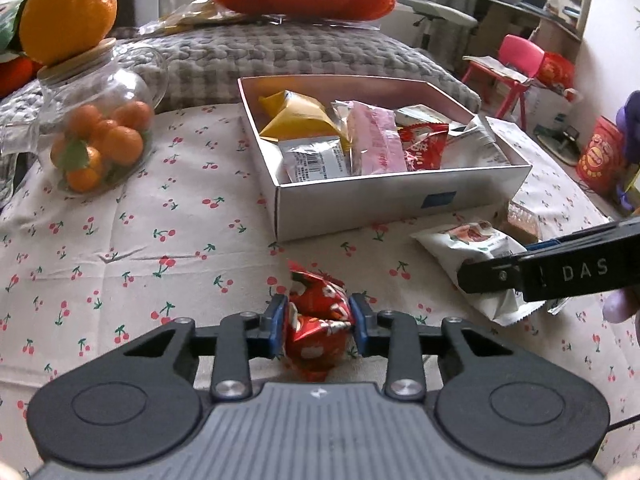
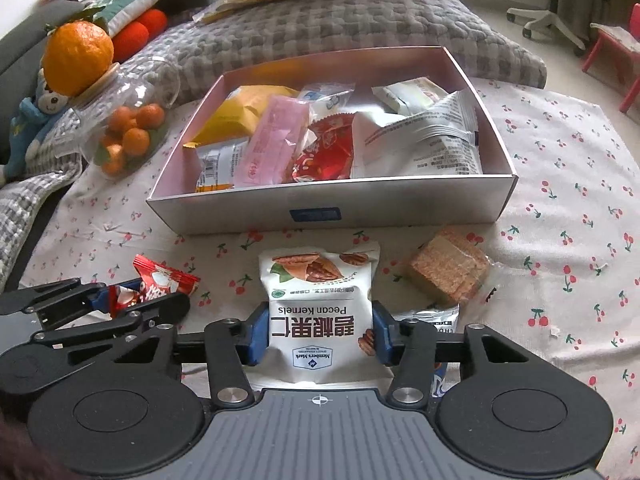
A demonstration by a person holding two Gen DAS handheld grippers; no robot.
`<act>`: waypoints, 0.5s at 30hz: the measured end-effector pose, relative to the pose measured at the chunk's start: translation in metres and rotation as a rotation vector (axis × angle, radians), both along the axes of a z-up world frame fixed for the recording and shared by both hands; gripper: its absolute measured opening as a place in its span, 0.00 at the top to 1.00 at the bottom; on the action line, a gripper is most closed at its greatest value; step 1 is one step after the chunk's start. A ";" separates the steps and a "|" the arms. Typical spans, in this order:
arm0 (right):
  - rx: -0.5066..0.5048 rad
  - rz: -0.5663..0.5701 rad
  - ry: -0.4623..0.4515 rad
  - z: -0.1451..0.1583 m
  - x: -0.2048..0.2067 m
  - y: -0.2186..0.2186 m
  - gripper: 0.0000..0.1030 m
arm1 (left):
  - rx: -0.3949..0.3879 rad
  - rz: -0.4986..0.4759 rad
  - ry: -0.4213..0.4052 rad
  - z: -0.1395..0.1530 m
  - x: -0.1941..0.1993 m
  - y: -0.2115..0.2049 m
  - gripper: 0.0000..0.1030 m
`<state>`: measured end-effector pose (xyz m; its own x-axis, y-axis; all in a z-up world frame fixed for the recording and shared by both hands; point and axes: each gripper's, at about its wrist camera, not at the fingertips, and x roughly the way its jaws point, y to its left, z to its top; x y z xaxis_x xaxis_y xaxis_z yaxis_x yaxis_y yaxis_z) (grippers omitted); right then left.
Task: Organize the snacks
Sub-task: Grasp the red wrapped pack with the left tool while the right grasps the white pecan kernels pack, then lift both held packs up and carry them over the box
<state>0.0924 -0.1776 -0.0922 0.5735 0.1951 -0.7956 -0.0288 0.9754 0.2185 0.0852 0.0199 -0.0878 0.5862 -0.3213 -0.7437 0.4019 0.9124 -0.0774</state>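
Snack box [image 2: 400,204] — about eight packets; each tongs grips one.

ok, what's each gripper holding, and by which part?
Left gripper pinches the red candy wrapper across its crumpled middle. Right gripper clamps the pecan kernels pouch by both side edges near its bottom end.

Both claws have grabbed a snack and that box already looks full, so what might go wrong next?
The box is crowded, so the pecan bag in the right claw may perch on other packets and slide out. The left claw pinches a crumpled red wrapper that might slip. Both claws sit close and could bump.
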 end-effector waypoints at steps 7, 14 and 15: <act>0.051 -0.011 0.015 0.005 -0.001 -0.004 0.53 | -0.003 0.017 0.027 0.004 0.001 -0.003 0.73; 0.121 -0.042 0.010 0.018 -0.002 -0.015 0.54 | -0.061 0.059 0.043 0.017 0.006 0.004 0.73; 0.132 -0.048 0.008 0.020 -0.002 -0.016 0.54 | -0.069 0.065 0.042 0.019 0.007 0.005 0.73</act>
<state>0.0909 -0.1938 -0.0725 0.5781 0.2708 -0.7697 0.0198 0.9384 0.3451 0.0919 0.0253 -0.0686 0.5764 -0.3351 -0.7453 0.3369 0.9284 -0.1568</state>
